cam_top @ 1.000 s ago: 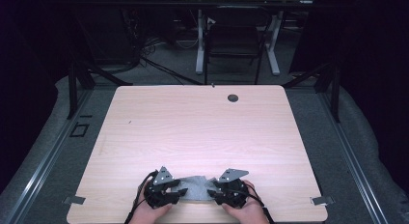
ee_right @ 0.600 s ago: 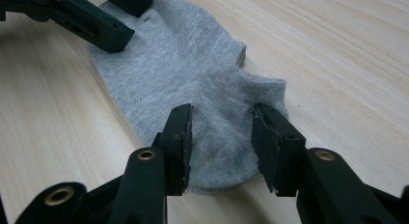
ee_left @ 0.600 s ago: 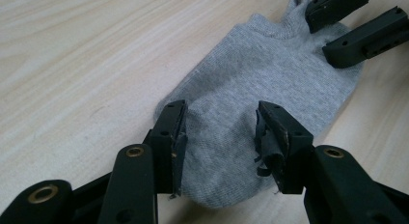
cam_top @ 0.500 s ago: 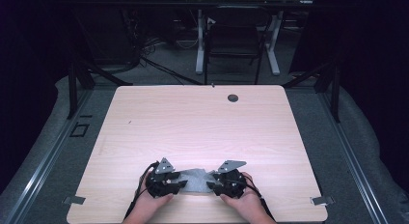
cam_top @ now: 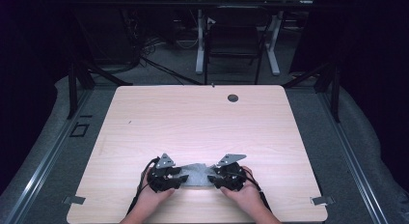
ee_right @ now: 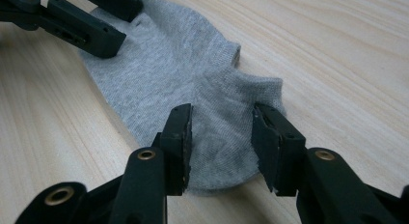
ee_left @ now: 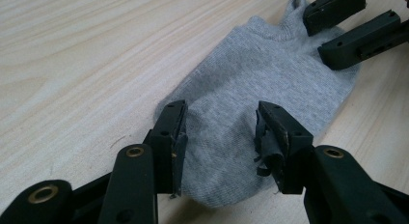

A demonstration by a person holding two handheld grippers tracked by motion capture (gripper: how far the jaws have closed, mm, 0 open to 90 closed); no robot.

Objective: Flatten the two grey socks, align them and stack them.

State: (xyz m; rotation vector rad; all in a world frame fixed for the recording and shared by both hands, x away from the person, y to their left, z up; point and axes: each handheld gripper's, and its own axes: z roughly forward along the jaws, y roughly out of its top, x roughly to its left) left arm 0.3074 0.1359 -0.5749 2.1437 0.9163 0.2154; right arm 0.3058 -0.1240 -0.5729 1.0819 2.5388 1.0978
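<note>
At the near edge of the pale wooden table [cam_top: 202, 122], a soft grey knitted sock [cam_top: 195, 175] is laid flat. The left gripper [ee_left: 219, 132] and right gripper [ee_right: 221, 132] are held wide apart over its two ends, clamping nothing. Both are seen slightly closer together than before. The forearms are cut off.

1. The high view is looking forward and down on the whole table [cam_top: 202, 118] from above its near edge.
2. Each gripper view is looking low and close along its own jaws.
3. All three are sharing the grey sock [cam_top: 196, 174].
</note>
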